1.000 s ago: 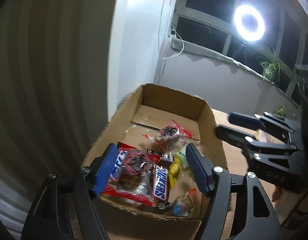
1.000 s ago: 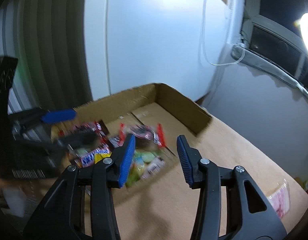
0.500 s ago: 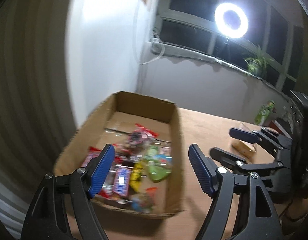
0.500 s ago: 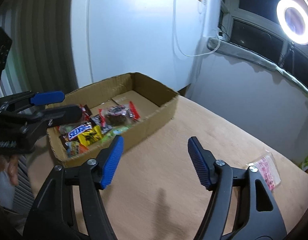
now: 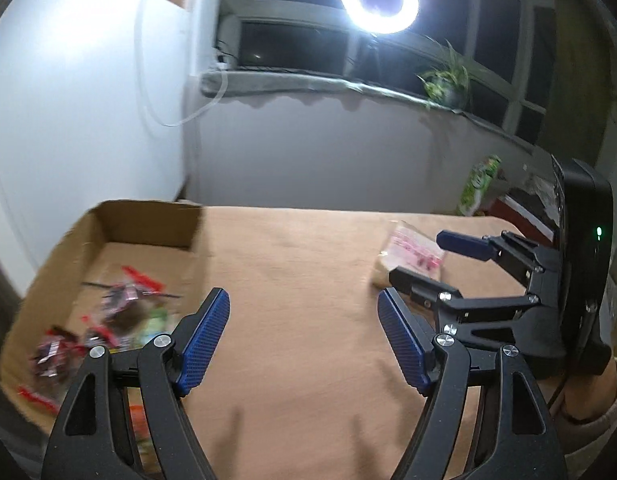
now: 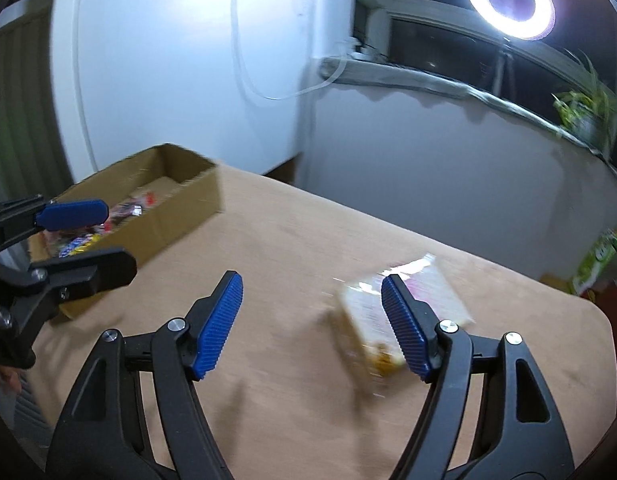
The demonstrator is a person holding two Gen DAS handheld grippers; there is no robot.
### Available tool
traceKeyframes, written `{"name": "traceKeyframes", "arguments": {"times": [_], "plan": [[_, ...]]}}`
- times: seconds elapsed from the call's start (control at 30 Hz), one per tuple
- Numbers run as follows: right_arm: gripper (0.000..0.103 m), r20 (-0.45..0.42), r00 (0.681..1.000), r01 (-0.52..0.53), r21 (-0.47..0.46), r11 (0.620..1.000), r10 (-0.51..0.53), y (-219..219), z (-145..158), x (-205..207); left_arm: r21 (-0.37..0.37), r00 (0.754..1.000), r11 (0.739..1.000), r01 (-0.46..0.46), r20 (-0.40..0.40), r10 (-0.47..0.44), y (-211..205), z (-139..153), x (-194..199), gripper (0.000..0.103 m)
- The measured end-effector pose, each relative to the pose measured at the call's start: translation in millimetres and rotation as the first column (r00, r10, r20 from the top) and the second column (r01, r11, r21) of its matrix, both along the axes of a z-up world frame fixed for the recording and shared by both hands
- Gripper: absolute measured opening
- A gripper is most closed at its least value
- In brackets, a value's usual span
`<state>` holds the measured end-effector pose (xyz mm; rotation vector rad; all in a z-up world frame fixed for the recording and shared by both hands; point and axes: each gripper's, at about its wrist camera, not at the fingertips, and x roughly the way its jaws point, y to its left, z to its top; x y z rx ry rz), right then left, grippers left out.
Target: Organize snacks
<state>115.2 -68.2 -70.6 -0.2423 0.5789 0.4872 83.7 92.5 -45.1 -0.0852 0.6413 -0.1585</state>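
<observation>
Both grippers have swung away from the cardboard box (image 5: 108, 264) (snacks already heaped inside) toward the lone snack packet (image 6: 392, 312) out on the surface (image 6: 288, 280); it looks like the next thing to fetch. The right gripper (image 6: 312, 322) has just been opening its jaws, now wide and empty; the left gripper (image 5: 302, 338) likewise. The packet lies flat at two o'clock of the right jaws, long axis eleven to five.
</observation>
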Motion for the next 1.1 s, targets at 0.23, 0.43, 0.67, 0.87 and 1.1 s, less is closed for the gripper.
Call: {"name": "traceKeyframes", "arguments": {"times": [0.23,0.43,0.67,0.87,1.1], "plan": [[0.075,-0.003,0.998,0.069,0.008,0.998,-0.069,-42.0,-1.2,12.7,0.016,0.997,0.997,0.07,-0.042,-0.069,-36.5,-11.5,16.1,0.077],[0.084,-0.065,0.991,0.121,0.021,0.992,-0.119,-77.3,-10.2,49.2,-0.036,0.98,0.987,0.154,-0.119,-0.157,-66.4,-33.3,41.5,0.077],[0.084,-0.212,0.975,0.086,0.061,0.994,-0.071,-94.8,-34.1,99.8,-0.145,0.944,0.967,0.211,-0.226,-0.24,-98.5,-64.5,75.6,0.077],[0.09,-0.283,0.959,0.04,0.131,0.991,-0.001,-97.1,-47.0,118.8,-0.104,0.932,0.964,0.244,-0.25,-0.262,-120.4,-72.4,85.5,0.077],[0.058,-0.307,0.951,0.011,0.176,0.984,0.044,-98.9,-47.1,109.7,-0.084,0.937,0.97,0.229,-0.251,-0.243,-128.8,-72.7,98.2,0.077]]}}
